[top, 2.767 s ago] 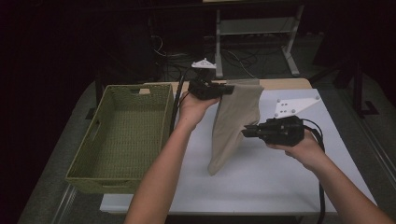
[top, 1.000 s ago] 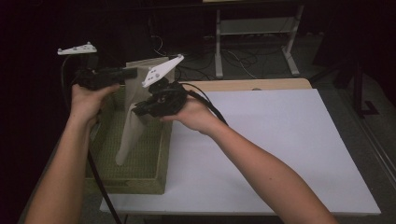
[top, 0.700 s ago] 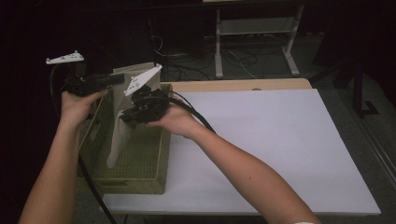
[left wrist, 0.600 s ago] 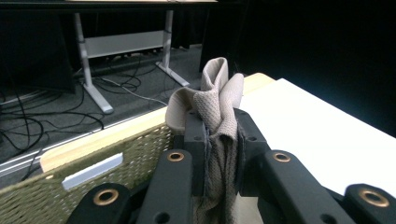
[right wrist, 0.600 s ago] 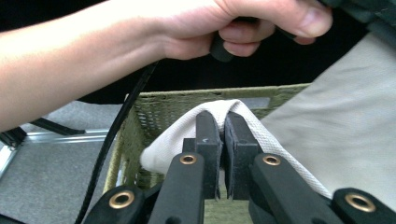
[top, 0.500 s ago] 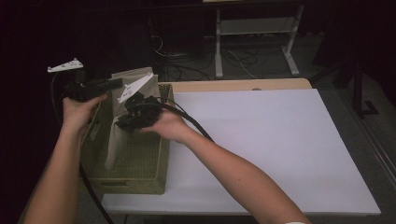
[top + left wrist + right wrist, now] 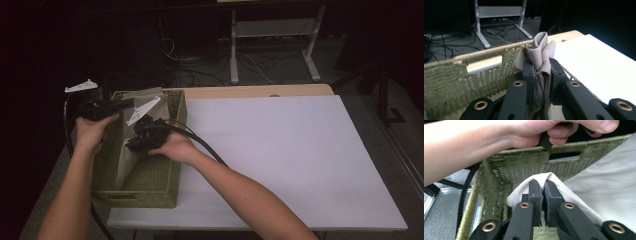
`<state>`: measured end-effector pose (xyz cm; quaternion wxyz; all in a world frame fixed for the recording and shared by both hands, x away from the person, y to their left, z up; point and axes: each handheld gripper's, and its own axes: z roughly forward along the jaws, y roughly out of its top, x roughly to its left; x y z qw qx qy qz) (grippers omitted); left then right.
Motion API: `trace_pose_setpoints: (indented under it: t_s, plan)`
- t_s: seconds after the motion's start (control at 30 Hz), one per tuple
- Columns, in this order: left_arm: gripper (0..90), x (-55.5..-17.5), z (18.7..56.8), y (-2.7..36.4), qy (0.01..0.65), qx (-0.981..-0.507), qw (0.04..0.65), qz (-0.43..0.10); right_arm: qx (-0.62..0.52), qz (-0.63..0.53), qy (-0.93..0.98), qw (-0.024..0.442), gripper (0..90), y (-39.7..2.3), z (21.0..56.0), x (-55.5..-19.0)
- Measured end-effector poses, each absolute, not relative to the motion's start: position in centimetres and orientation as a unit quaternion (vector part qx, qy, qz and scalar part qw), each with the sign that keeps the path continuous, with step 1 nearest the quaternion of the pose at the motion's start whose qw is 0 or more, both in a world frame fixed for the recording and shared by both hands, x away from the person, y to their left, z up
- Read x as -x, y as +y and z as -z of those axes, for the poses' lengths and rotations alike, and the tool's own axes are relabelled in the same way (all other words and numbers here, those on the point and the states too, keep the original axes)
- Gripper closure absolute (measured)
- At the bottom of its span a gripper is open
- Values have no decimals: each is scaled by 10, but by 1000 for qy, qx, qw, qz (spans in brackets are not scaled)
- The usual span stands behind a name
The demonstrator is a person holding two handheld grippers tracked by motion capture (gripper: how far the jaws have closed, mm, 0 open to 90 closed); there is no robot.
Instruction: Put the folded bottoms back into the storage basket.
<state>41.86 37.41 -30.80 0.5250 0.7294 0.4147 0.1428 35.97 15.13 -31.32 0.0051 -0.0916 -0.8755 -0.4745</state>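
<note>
A beige folded cloth (image 7: pixel 131 150) hangs down inside the green woven basket (image 7: pixel 160 185) at the table's left edge. My left gripper (image 7: pixel 127 103) is shut on the cloth's top corner near the basket's far wall. In the left gripper view the bunched cloth (image 7: pixel 540 53) sticks up between the jaws of the left gripper (image 7: pixel 541 67). My right gripper (image 7: pixel 137 145) is shut on another edge of the cloth, lower down over the basket's middle. In the right gripper view the right gripper (image 7: pixel 542 188) pinches a fold of cloth (image 7: pixel 571 193), with the left hand (image 7: pixel 529 131) above.
A white table top (image 7: pixel 290 155) stretches to the right of the basket. A light wooden strip (image 7: pixel 260 91) runs along its far edge. Behind it are cables and a metal stand (image 7: pixel 272 35) on the dark floor. The basket wall has a handle slot (image 7: pixel 565 155).
Both grippers have carried the cloth left from over the table to the basket and then lowered it into the basket. Both have kept their hold on it.
</note>
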Motion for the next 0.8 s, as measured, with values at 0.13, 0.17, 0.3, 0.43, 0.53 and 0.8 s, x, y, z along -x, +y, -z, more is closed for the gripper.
trace_pose_setpoints:
  t_s: [0.13,0.17,0.3,0.43,0.53,0.8]
  plan:
    - [778,-420,319,370,417,-738,512,-138,94,470,-878,11,843,150,323,-358]
    - [777,-420,321,368,417,-741,508,-139,95,470,-878,13,842,150,324,-357]
    - [777,-421,329,365,420,-742,504,-136,95,465,-880,16,842,149,330,-353]
    - [777,-422,338,366,424,-740,505,-132,93,459,-883,21,841,147,335,-350]
    - [777,-423,340,364,423,-742,503,-130,89,453,-887,24,837,143,337,-346]
    - [776,-427,341,358,419,-747,500,-128,81,432,-898,29,732,119,341,-337]
